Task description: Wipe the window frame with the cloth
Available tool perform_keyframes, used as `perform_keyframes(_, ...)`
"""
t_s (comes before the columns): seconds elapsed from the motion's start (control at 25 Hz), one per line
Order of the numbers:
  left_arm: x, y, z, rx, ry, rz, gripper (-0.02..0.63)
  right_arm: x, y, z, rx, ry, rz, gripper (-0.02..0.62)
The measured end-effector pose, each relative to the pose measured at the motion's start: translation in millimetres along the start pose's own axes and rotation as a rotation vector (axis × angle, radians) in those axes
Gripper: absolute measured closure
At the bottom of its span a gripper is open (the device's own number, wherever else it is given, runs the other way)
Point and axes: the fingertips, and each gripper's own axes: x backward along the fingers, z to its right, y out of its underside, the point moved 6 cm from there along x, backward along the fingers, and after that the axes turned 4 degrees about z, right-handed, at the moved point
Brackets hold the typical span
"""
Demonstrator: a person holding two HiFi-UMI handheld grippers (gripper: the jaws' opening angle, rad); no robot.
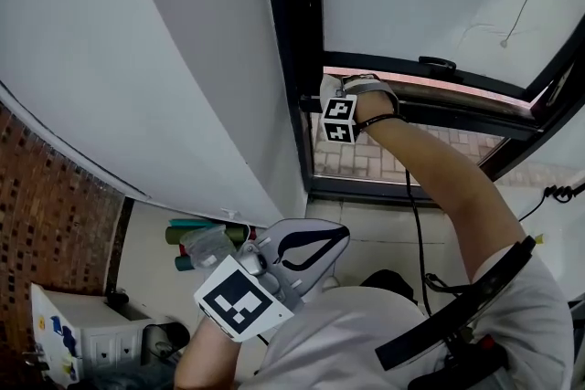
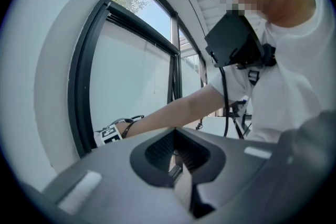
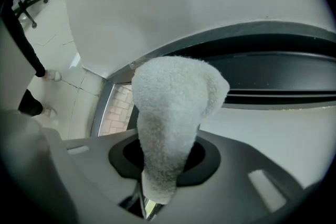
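A white fluffy cloth (image 3: 176,107) stands up from my right gripper (image 3: 160,176), which is shut on it. The cloth's top is pressed close to the dark window frame (image 3: 273,71). In the head view the right gripper (image 1: 327,110) is held at the left end of the open window's dark frame (image 1: 292,59), with its marker cube facing me; the cloth is hidden there behind the hand. My left gripper (image 1: 306,247) is held low near the body, away from the window. Its jaws are shut on nothing (image 2: 181,165).
A pale wall panel (image 1: 183,59) runs left of the frame. The tilted sash has a handle (image 1: 439,62). Brick paving (image 1: 366,160) shows outside. On the floor below lie bottles (image 1: 206,242) and a white box (image 1: 78,333). A black cable (image 1: 413,224) hangs along the right arm.
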Motion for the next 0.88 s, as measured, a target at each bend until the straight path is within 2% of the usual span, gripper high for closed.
perform_keyframes(0.28,-12,-1,1,-0.007,0.053,-0.002,0.584,20,-14,-23,0.011,-0.047,0.078,0.494)
perform_keyframes(0.52,-44,-2,4,-0.01,0.133,0.003,0.584,48,3,-52,-0.026,-0.073,0.158,0.494)
perform_keyframes(0.68,-71,-5,9,-0.017,0.201,0.018,0.584,76,36,-67,-0.063,-0.056,0.179,0.493)
perform_keyframes(0.88,-118,-13,23,-0.048,0.331,0.041,0.584,108,125,-85,-0.15,-0.017,0.11,0.493)
